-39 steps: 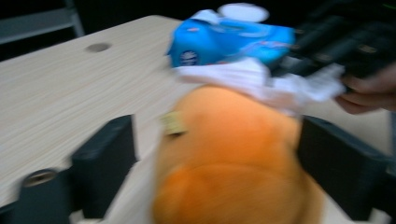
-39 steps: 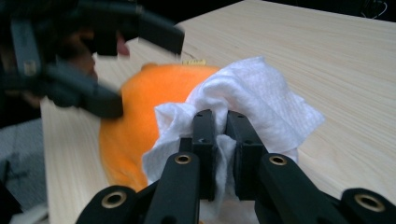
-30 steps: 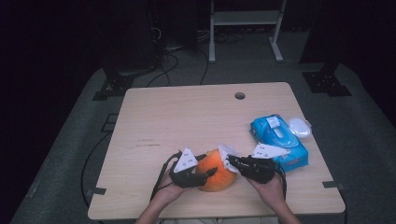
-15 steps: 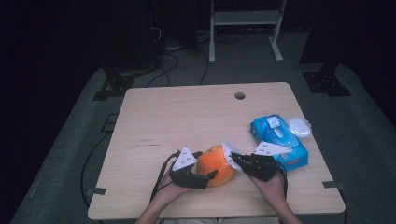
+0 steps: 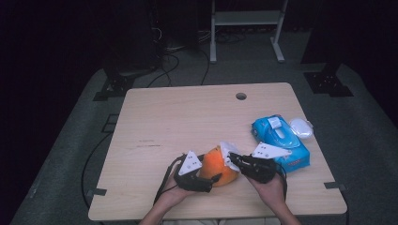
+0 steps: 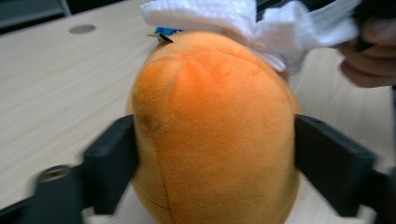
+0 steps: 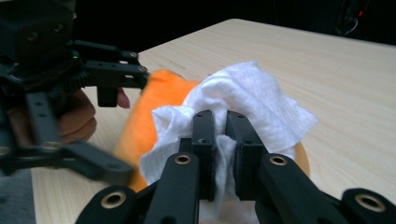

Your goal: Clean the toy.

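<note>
Near the front edge of the counter (image 5: 155, 117), the left gripper (image 6: 205, 154) has just been opening its jaws and now straddles the orange plush toy (image 6: 210, 140), its pads against the toy's sides, likely to steady it for wiping. The right gripper (image 7: 220, 140) is pinched narrow on a white tissue (image 7: 252, 98) draped over the toy's top, placed to rub the fabric. The blue wipes pack (image 5: 281, 140) lies near the right edge, handy for more.
</note>
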A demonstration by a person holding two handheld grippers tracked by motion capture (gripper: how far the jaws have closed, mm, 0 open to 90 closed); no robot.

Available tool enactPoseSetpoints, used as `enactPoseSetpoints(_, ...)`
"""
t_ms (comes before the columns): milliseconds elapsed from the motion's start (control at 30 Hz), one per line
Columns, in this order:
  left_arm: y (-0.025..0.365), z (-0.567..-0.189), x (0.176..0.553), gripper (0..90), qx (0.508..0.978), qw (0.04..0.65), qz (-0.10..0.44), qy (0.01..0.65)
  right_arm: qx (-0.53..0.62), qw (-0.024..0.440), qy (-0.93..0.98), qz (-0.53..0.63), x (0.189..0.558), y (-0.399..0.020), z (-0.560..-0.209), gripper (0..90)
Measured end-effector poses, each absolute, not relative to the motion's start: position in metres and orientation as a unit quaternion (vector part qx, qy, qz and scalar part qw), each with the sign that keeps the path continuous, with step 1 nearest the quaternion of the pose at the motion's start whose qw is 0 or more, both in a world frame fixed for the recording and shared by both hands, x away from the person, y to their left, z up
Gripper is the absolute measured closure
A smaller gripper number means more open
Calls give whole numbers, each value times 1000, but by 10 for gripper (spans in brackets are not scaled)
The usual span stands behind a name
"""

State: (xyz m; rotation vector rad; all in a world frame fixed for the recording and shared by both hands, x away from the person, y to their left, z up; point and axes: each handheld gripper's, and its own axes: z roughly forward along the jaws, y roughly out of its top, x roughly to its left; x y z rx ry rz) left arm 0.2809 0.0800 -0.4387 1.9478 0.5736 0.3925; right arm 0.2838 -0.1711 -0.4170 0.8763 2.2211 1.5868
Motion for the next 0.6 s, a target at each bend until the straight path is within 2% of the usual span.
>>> enactPoseSetpoints(100,76,-438,278,295,808,514,174,228,265,133,774,559,272,-156,-410,810)
enactPoseSetpoints(200,75,-437,276,315,814,506,185,218,237,150,790,545,266,-141,-406,810)
enactPoseSetpoints(400,82,-441,276,322,818,505,173,215,295,168,772,538,281,-167,-409,810)
enactPoseSetpoints(467,84,-440,279,281,819,506,160,220,320,159,769,530,289,-179,-417,810)
enactPoseSetpoints(533,85,-439,283,190,809,518,139,242,334,137,764,535,294,-185,-426,810)
enactPoseSetpoints(600,85,-439,286,153,803,524,123,257,333,133,764,536,294,-182,-427,811)
